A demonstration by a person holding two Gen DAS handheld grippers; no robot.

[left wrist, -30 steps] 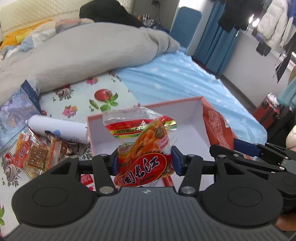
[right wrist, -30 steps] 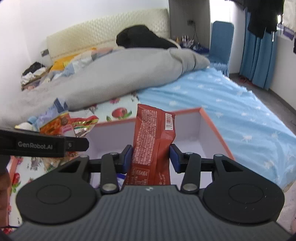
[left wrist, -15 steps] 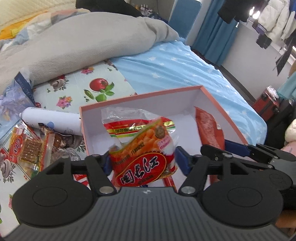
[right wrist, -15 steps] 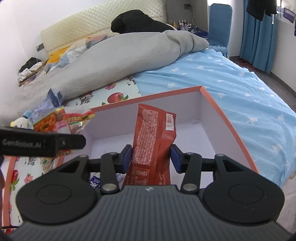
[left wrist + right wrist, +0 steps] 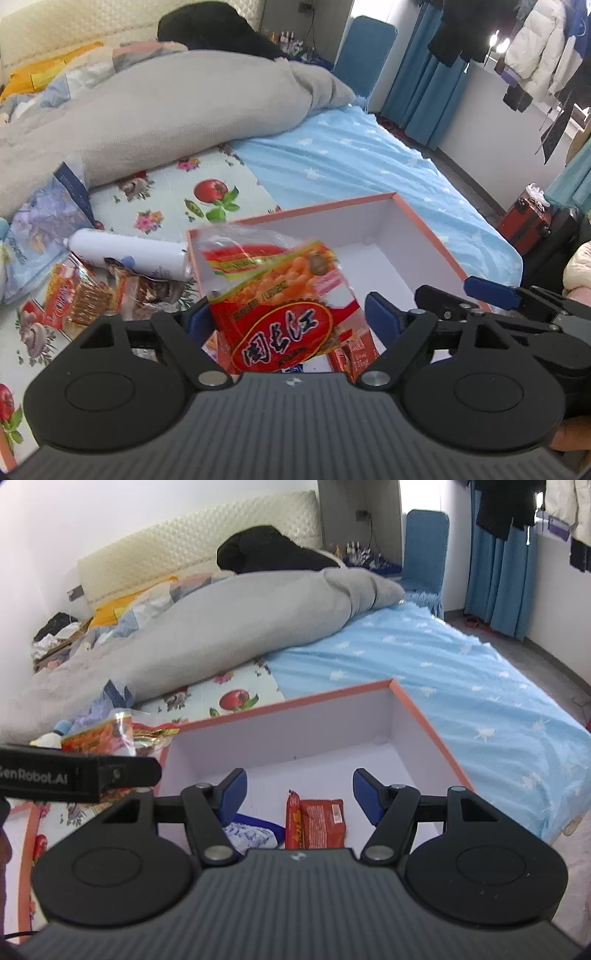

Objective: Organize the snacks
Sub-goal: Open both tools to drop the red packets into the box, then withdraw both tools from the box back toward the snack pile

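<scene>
My left gripper [image 5: 288, 315] hovers over the orange-rimmed white box [image 5: 424, 230], its jaws opening. A red and orange snack bag [image 5: 280, 295] sits loose and tilted between them. It leans at the left pad, and the right pad stands apart from it. My right gripper [image 5: 300, 784] is over the same box [image 5: 424, 716], jaws opening, with nothing between the pads. Below it a red packet [image 5: 323, 823] lies on the box floor beside a red sausage stick [image 5: 291, 821] and a blue-white packet [image 5: 251, 834].
Loose snacks lie on the floral mat left of the box: a white tube [image 5: 125, 254], a biscuit packet [image 5: 77, 295] and a blue bag [image 5: 40, 229]. A grey duvet [image 5: 166, 110] is heaped behind. A red suitcase [image 5: 528, 225] stands by the bed's right edge.
Both pairs of jaws have spread. The red packet has dropped from my right gripper onto the box floor. The snack bag has come loose and tilted in my left gripper.
</scene>
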